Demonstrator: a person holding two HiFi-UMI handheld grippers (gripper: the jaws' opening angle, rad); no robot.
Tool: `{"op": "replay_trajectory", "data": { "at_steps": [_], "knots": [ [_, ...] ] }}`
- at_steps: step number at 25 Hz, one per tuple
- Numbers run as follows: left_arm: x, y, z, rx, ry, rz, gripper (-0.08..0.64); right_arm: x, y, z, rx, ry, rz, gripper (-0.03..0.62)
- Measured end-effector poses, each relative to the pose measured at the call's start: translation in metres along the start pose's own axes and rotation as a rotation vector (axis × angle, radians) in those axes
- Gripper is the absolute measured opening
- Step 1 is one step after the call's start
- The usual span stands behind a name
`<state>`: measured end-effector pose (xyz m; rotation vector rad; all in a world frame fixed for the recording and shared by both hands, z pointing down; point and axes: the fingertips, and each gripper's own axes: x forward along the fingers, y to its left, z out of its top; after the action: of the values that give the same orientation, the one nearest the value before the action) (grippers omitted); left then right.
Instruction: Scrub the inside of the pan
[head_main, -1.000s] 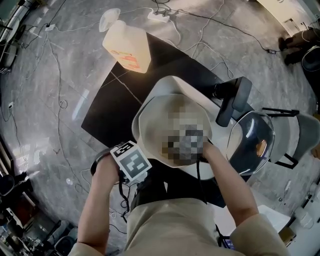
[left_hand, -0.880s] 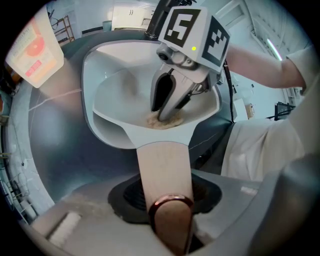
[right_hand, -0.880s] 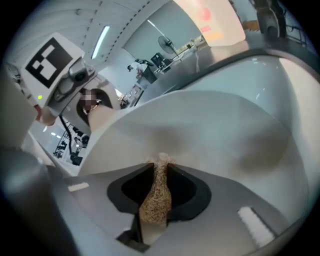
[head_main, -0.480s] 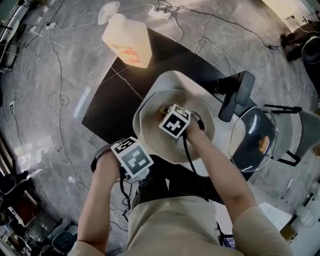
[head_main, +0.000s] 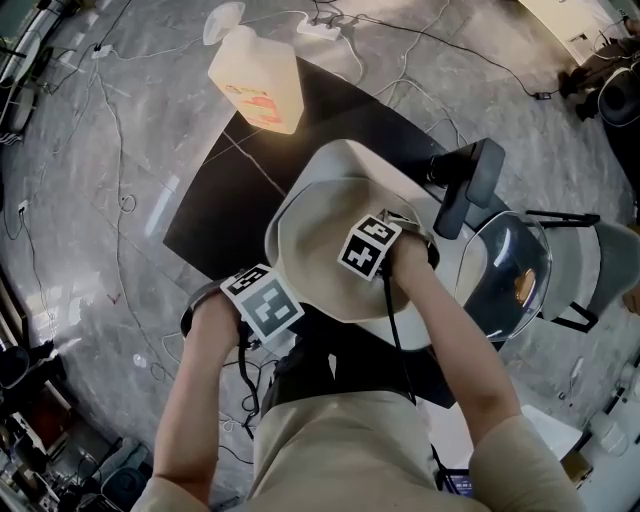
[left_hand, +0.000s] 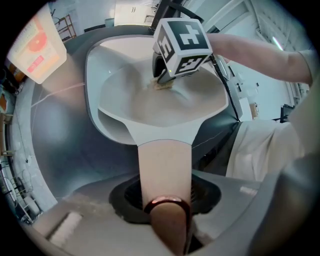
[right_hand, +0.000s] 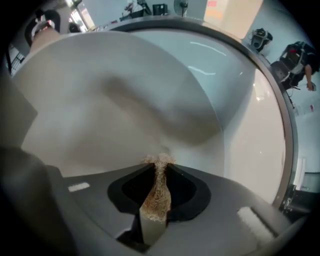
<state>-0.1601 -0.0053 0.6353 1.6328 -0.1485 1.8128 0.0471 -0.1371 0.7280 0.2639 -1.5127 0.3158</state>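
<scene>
A cream pan (head_main: 305, 215) sits over a black mat, its bowl wide in the left gripper view (left_hand: 135, 100). Its tan handle (left_hand: 165, 165) runs back between the jaws of my left gripper (left_hand: 166, 202), which is shut on it; in the head view that gripper (head_main: 275, 318) is at the pan's near-left edge. My right gripper (right_hand: 159, 162) is inside the bowl, shut on a brown fibrous scrub pad (right_hand: 157, 192). The pad's tip (left_hand: 162, 85) touches the pan's inner surface. From above, the marker cube hides the right gripper's jaws.
A translucent jug (head_main: 255, 80) stands at the far end of the black mat (head_main: 215, 215). A glass lid (head_main: 505, 275) and a dark handled item (head_main: 465, 195) lie to the right of the pan. Cables run over the grey floor.
My right gripper has slid with the scrub pad from the middle of the pan toward its right side. The left gripper keeps its hold on the handle.
</scene>
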Motion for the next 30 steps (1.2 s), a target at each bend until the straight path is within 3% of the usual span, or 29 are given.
{"op": "replay_trajectory", "data": {
  "at_steps": [4, 8, 15, 19, 22, 26, 30],
  "knots": [
    [-0.007, -0.005, 0.004, 0.012, 0.007, -0.008, 0.150, -0.014, 0.032, -0.036, -0.086, 0.144, 0.113, 0.081],
    [-0.022, -0.012, 0.011, 0.028, 0.015, -0.021, 0.150, -0.036, 0.074, -0.051, -0.091, 0.156, 0.295, 0.081],
    [-0.021, -0.013, 0.010, 0.028, 0.015, -0.014, 0.150, -0.077, 0.130, -0.001, 0.020, -0.084, 0.594, 0.083],
    [-0.020, -0.013, 0.012, 0.032, 0.010, -0.007, 0.150, -0.086, 0.130, 0.049, 0.198, -0.288, 0.686, 0.081],
    [-0.018, -0.009, 0.012, 0.042, 0.007, 0.017, 0.150, -0.094, 0.113, 0.088, 0.349, -0.466, 0.662, 0.083],
    [-0.016, -0.006, 0.008, 0.080, 0.011, 0.062, 0.150, -0.102, 0.089, 0.111, 0.392, -0.638, 0.463, 0.084],
    [-0.022, 0.004, 0.005, 0.117, -0.009, 0.161, 0.187, -0.117, 0.065, 0.108, 0.431, -0.750, 0.312, 0.087]
  ]
}}
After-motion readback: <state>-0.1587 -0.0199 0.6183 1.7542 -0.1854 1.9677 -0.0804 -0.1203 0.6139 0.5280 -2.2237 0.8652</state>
